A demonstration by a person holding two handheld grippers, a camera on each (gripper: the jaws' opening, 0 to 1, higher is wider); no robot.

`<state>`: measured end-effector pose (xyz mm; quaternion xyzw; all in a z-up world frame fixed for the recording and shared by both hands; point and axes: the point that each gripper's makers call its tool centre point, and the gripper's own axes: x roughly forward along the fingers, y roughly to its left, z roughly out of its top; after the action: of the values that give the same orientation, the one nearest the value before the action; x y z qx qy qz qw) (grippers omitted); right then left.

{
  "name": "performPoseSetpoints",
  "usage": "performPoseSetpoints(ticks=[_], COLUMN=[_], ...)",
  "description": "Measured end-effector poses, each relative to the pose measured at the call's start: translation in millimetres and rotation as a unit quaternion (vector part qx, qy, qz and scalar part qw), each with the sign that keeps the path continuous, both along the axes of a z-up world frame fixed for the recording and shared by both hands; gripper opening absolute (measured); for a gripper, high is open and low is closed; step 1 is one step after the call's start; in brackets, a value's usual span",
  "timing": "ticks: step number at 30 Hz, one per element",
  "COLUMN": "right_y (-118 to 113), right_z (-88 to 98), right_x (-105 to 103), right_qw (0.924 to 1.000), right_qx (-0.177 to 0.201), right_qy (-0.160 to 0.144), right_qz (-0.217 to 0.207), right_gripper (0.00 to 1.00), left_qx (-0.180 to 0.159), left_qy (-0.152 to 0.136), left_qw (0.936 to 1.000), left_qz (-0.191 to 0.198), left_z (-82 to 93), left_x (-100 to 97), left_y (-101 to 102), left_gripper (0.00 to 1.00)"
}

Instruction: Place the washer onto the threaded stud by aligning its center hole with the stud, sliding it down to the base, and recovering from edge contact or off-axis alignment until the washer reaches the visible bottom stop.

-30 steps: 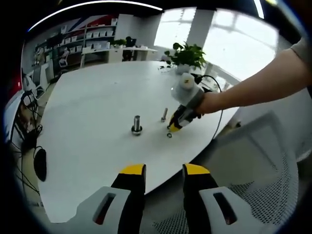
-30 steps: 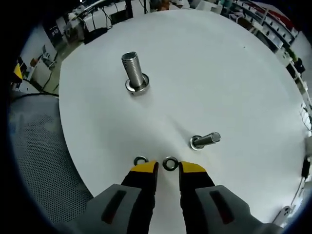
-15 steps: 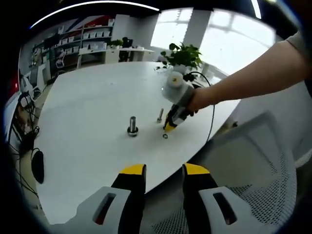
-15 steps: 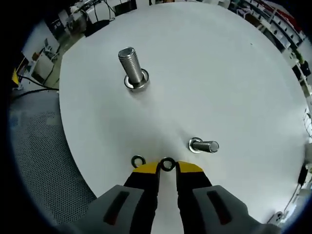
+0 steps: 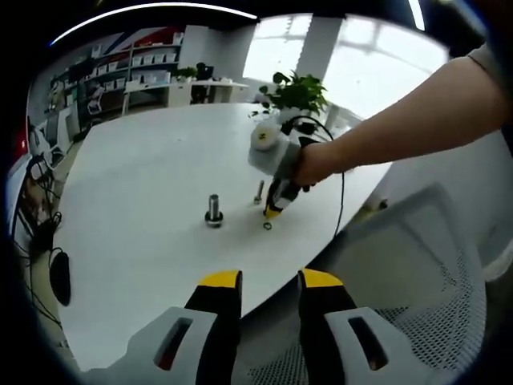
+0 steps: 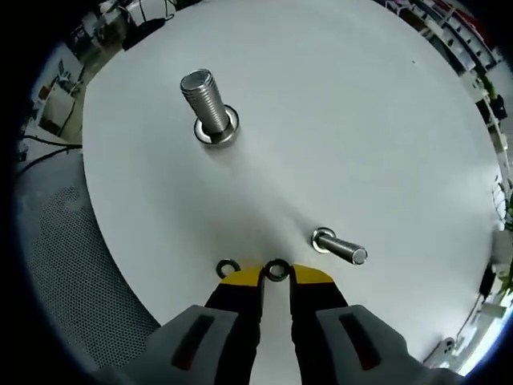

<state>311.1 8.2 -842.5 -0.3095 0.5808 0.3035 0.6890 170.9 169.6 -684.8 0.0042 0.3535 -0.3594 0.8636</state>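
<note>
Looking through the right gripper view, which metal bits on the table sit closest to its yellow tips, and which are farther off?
From the right gripper:
1. The washer, right between the tips.
2. The second washer, just left of the tips.
3. The small stud, ahead to the right.
4. The large threaded stud, farthest, ahead to the left, standing on the white table.

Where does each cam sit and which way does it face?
Left gripper view: rides the left gripper, held back off the table edge, facing across it; the person's forearm and right gripper show.
Right gripper view: rides the right gripper, low over the table, facing down along its jaws at a washer between the tips.
Shared: the big stud, small stud, second washer.
</note>
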Motion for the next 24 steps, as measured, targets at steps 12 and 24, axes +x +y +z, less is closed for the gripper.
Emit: performPoseSetpoints(ticks=[12,24], right_y=[-1.8,-3.6], right_z=[2.3,4.1], right_x=[-0.6,-1.2], right_qw=[0.9962,0.9906], right_qx=[0.046,0.069], right_qy=[-0.043,-0.08], right_qz=[-0.061,-0.086], right_gripper=[0.14,0.14], left_qx=[-0.005,-0.005], left_qy=[-0.005,-0.005], left_qw=[1.0,1.0], left_qz=[0.002,-0.005], left_z=[2.6,2.4], left_x=[2.2,1.4], left_y=[-0.1,-2.6], left_gripper=[0.24,0.24])
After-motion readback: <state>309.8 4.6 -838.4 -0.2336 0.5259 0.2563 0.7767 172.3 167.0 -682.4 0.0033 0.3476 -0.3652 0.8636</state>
